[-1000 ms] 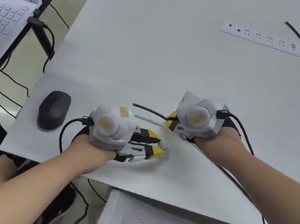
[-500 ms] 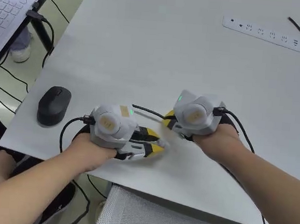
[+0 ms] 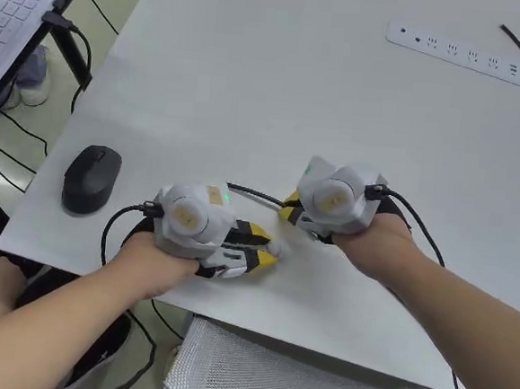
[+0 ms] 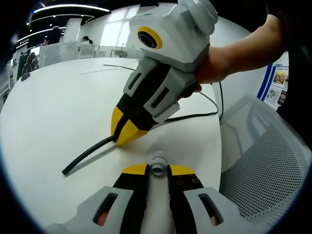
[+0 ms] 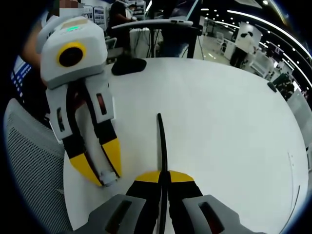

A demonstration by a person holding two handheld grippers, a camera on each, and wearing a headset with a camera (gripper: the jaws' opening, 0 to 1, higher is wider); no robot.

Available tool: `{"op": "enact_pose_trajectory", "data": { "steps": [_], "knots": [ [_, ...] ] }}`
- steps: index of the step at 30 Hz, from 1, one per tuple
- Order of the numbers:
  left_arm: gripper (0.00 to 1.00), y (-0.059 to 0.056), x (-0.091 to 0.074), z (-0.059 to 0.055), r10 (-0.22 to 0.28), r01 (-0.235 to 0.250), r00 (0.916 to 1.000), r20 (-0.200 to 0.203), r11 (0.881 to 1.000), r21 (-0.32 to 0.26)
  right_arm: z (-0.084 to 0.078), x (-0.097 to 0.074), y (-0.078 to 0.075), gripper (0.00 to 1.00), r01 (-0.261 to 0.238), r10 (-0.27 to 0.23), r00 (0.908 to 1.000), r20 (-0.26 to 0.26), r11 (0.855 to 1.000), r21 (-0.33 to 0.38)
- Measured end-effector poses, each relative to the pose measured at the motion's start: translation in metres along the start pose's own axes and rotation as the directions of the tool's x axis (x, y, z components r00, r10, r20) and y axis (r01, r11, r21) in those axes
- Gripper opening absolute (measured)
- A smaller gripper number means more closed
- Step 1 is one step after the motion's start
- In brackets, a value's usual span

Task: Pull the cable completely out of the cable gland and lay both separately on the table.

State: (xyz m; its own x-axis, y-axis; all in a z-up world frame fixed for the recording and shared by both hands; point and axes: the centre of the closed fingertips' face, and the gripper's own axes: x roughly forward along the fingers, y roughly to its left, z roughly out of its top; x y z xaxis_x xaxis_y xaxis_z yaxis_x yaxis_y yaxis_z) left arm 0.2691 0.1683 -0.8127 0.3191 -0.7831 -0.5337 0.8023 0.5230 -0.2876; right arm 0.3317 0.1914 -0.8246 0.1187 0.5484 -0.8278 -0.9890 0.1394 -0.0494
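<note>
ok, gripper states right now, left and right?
Left gripper: shut on the cable gland.
Right gripper: shut on the cable.

Left hand-held gripper point(image 4: 157, 170), right one point(image 5: 161, 176): clamped.

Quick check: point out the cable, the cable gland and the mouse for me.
cable point(image 5: 161, 141), right gripper view, black stretch just beyond the jaws.
cable gland point(image 4: 157, 167), left gripper view, grey end poking out between the jaws.
mouse point(image 3: 90, 178), head view, middle of its top.
</note>
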Motion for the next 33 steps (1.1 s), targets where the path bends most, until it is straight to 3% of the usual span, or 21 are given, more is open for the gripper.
{"op": "enact_pose_trajectory", "data": {
  "steps": [12,18,27,33],
  "knots": [
    [0.16,0.002,-0.001,-0.002,0.022,-0.022,0.9996,-0.015,1.000,0.001,0.000,0.000,-0.001,0.00,-0.008,0.008,1.0000,0.004,1.000,0.008],
    [0.17,0.002,-0.002,-0.001,0.029,-0.029,0.9995,-0.009,0.999,-0.015,-0.002,-0.001,-0.002,0.05,0.002,-0.002,1.0000,0.000,1.000,0.014],
    [0.23,0.002,-0.005,0.005,0.063,-0.062,0.9980,0.005,0.998,-0.032,-0.001,-0.019,-0.010,0.14,0.037,-0.038,0.9984,0.041,0.999,0.030],
    [0.27,-0.002,-0.011,0.015,0.087,-0.086,0.9960,0.020,0.994,-0.062,0.004,-0.046,-0.017,0.18,0.062,-0.066,0.9922,0.106,0.997,0.043]
  ]
}}
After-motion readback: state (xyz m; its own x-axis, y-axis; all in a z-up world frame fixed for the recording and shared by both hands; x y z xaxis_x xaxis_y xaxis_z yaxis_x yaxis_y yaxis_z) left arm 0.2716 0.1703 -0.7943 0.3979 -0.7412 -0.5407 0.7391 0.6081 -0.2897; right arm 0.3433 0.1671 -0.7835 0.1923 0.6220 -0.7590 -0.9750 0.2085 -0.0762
